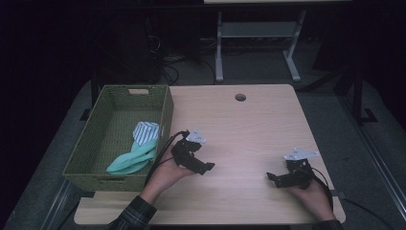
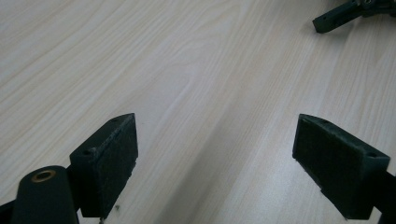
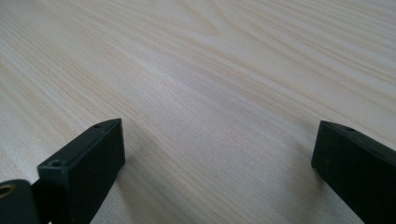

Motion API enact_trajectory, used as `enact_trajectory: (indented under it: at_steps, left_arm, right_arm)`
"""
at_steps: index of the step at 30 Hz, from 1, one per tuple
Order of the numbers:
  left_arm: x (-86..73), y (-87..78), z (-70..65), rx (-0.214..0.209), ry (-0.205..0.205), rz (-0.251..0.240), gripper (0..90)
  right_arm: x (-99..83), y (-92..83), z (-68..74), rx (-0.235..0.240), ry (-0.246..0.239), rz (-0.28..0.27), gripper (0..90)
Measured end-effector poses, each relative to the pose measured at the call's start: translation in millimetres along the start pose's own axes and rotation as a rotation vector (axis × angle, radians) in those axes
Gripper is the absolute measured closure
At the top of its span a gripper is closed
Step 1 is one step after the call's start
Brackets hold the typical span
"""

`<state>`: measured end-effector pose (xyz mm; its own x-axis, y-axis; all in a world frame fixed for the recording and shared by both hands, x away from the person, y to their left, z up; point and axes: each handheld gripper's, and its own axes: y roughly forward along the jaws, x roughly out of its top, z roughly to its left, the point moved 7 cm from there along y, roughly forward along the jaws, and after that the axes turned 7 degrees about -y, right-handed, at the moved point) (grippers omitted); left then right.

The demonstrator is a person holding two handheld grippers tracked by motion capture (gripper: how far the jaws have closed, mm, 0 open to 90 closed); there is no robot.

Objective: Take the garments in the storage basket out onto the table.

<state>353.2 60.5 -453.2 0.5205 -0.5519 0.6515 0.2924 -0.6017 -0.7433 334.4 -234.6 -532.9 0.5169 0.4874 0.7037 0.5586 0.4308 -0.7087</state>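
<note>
Green woven basket (image 1: 103,139) at the left edge of the wooden table (image 1: 249,129), partly overhanging it. Inside: a folded striped cloth (image 1: 145,131) against the right wall, and a mint-green cloth (image 1: 134,159) lying below it, stretching toward the front of the basket, the two touching. Rest of the basket floor bare.

Left gripper (image 1: 207,167) just right of the basket, held low over the table in the left hand (image 1: 167,173), jaws pointing right. Right gripper (image 1: 272,177) near the table's front right corner in the right hand (image 1: 313,195), jaws pointing left toward the other one. Both well apart from each other, bare wood between. Neither touching the cloths; both cloths already in the basket, away from either gripper.

From the left gripper view: left gripper (image 2: 215,154) spread wide, nothing between the padded faces, wood grain beneath; far off at the top right corner, a black tip of the right gripper (image 2: 336,16). From the right gripper view: right gripper (image 3: 217,158) likewise spread wide and holding nothing, plain tabletop ahead. Basket and cloths seen from the high view; so too a round cable hole (image 1: 240,97) near the table's far edge, and a plaid sleeve (image 1: 131,215) at the bottom.
</note>
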Motion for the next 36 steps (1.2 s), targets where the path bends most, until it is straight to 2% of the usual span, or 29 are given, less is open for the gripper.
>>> enact_trajectory:
  at_steps: [6, 13, 14, 18, 22, 28, 36]
  left_arm:
    - [4.9, -5.5, 0.7, -0.007, 0.014, 0.000, 13.6]
    - [7.8, -8.1, -0.2, -0.017, 0.006, -0.007, 13.7]
    - [8.3, -9.9, 0.9, -0.017, 0.020, 0.001, 13.7]
    - [10.2, -12.2, 1.1, -0.019, 0.010, -0.007, 13.7]
    - [13.5, -18.5, 3.5, -0.021, 0.003, -0.015, 13.7]
    - [15.5, -25.8, 7.3, -0.021, 0.014, -0.010, 13.7]
    - [21.5, -41.1, 14.0, -0.024, 0.017, -0.029, 13.9]
  right_arm:
    - [0.0, 0.0, 0.0, 0.000, 0.000, 0.000, 2.3]
    - [-0.1, -0.1, 0.0, 0.001, -0.001, 0.002, 2.3]
    - [0.0, 0.0, 0.0, 0.000, 0.000, 0.000, 2.3]
    - [0.0, 0.0, 0.0, 0.000, 0.000, 0.000, 2.3]
    - [0.0, 0.0, -0.1, -0.001, -0.002, -0.001, 2.3]
    - [0.0, 0.0, 0.0, 0.000, 0.000, 0.000, 2.3]
    - [0.0, 0.0, 0.0, 0.000, 0.000, 0.000, 2.3]
